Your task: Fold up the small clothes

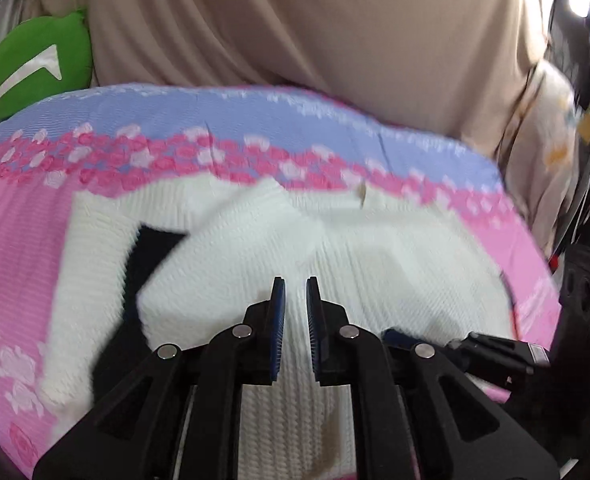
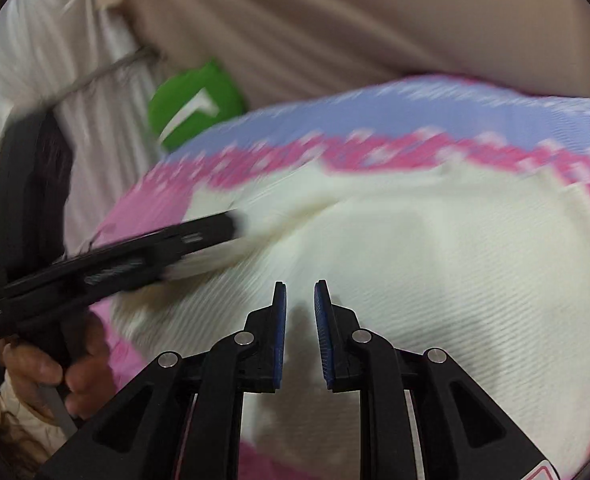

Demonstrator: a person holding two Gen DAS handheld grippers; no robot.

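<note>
Bed with pink and lilac floral sheet [image 1: 23,240], white ribbed garment [image 1: 375,264] spread on it

A small white ribbed knit garment [image 1: 231,248] with a black patch lies partly folded and rumpled on a pink-and-lilac floral bed cover [image 1: 23,232], directly beneath and ahead of the left claw [image 1: 295,284]

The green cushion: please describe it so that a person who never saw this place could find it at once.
Start at the pink and blue floral bedspread where the white ribbed garment lies. Follow its blue far edge to the beige draped fabric behind. The green cushion sits wedged there at the left, the only bright green thing, bearing a white angled mark.
</note>
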